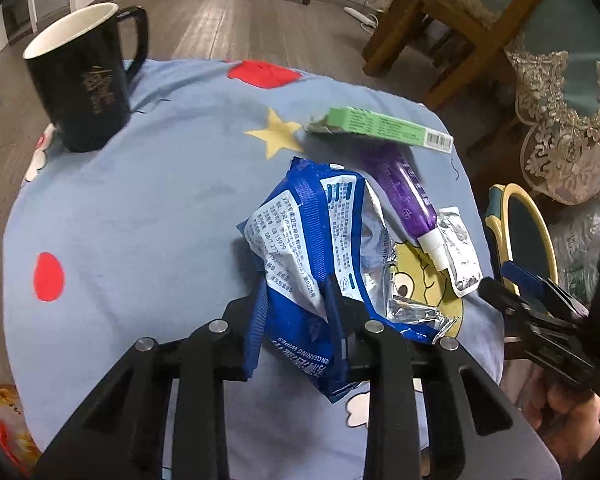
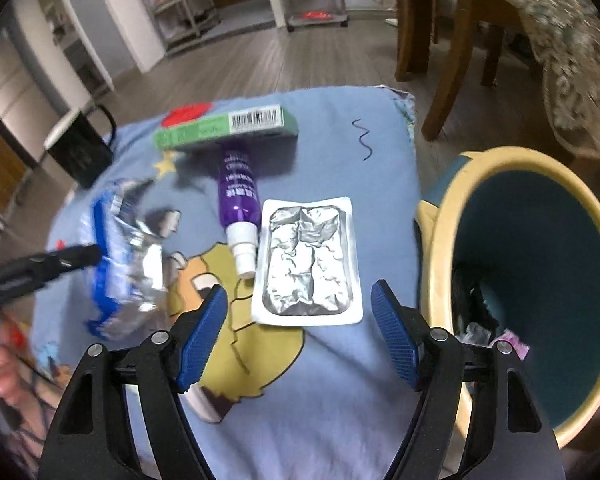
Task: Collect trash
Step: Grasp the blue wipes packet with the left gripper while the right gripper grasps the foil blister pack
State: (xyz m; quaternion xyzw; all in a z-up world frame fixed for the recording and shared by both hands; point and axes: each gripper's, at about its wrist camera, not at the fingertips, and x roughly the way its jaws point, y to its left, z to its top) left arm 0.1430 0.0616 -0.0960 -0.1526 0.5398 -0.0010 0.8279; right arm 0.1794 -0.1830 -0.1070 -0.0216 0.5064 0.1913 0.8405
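**Thin grip on wipes pack risks a spill**

The left gripper [image 1: 296,316] pinches a crumpled blue-and-white foil wipes wrapper [image 1: 320,248]; the pack could slip. The right gripper [image 2: 300,332] gapes empty just short of a flat silver foil blister sheet [image 2: 308,264], yellow-rimmed teal bin [image 2: 432,240] at its right.

A home: wooden chair [image 2: 452,40] with lace covers, plank floor [image 2: 300,60], cartoon-print tablecloth [image 1: 160,200].

Both tongs [image 2: 300,332]: black linkage arms, round silver pivot screws, ribbed blue pads [image 2: 202,340].
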